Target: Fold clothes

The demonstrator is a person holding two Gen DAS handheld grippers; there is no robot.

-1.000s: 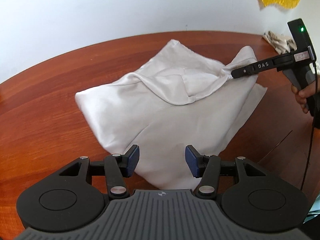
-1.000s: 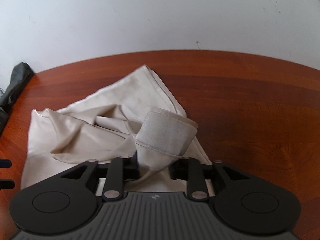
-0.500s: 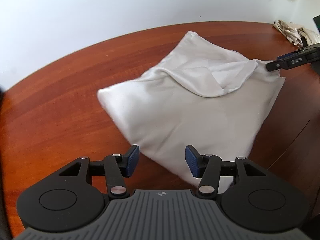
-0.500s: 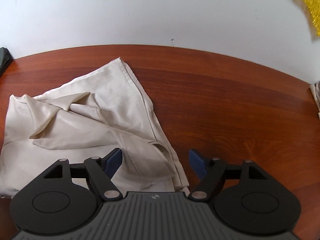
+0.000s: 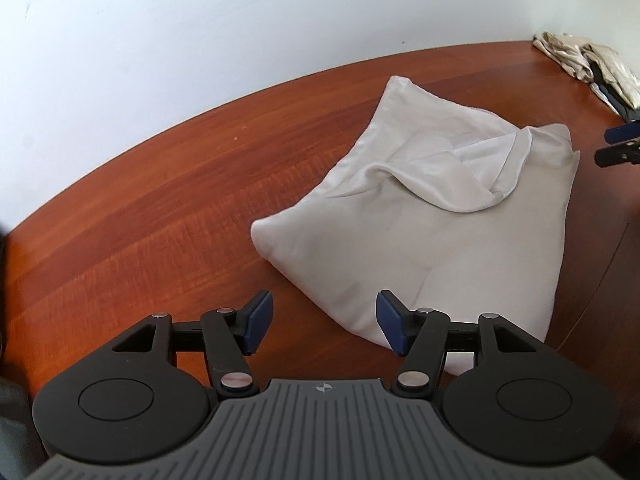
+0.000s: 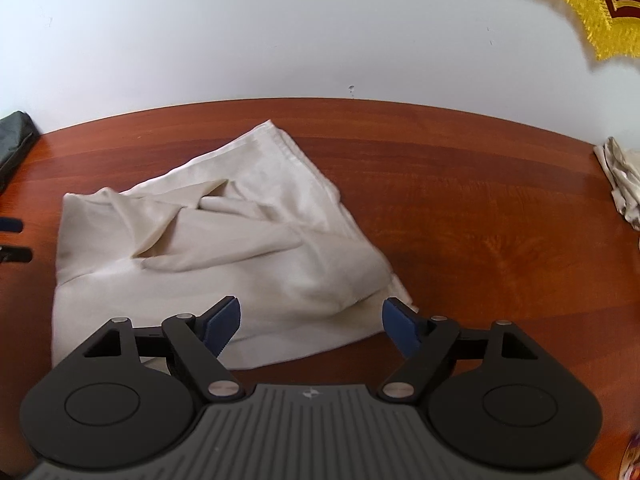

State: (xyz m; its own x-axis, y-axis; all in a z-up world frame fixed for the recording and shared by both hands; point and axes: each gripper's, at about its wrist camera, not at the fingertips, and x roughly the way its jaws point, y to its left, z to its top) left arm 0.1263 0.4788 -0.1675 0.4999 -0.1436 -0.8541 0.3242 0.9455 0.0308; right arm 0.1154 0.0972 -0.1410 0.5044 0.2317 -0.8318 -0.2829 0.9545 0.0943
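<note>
A cream-white garment [image 5: 432, 216] lies folded and rumpled on the brown wooden table [image 5: 160, 208]; in the right wrist view the garment [image 6: 224, 248] fills the left middle. My left gripper [image 5: 325, 322] is open and empty, just above the garment's near corner. My right gripper [image 6: 310, 326] is open and empty, over the garment's near right edge. The right gripper's fingertips [image 5: 618, 144] show at the right edge of the left wrist view, apart from the cloth. The left gripper's fingertips [image 6: 12, 240] show at the left edge of the right wrist view.
A pile of other clothes [image 5: 592, 64] lies at the table's far right corner, also seen in the right wrist view [image 6: 622, 184]. A dark object [image 6: 14, 140] sits at the far left. A white wall [image 6: 280, 28] stands behind, with a yellow-fringed banner [image 6: 592, 8].
My right gripper has opened and let go of the garment's fold, which dropped onto the pile, then drew back to the right. My left gripper has shifted left, staying open.
</note>
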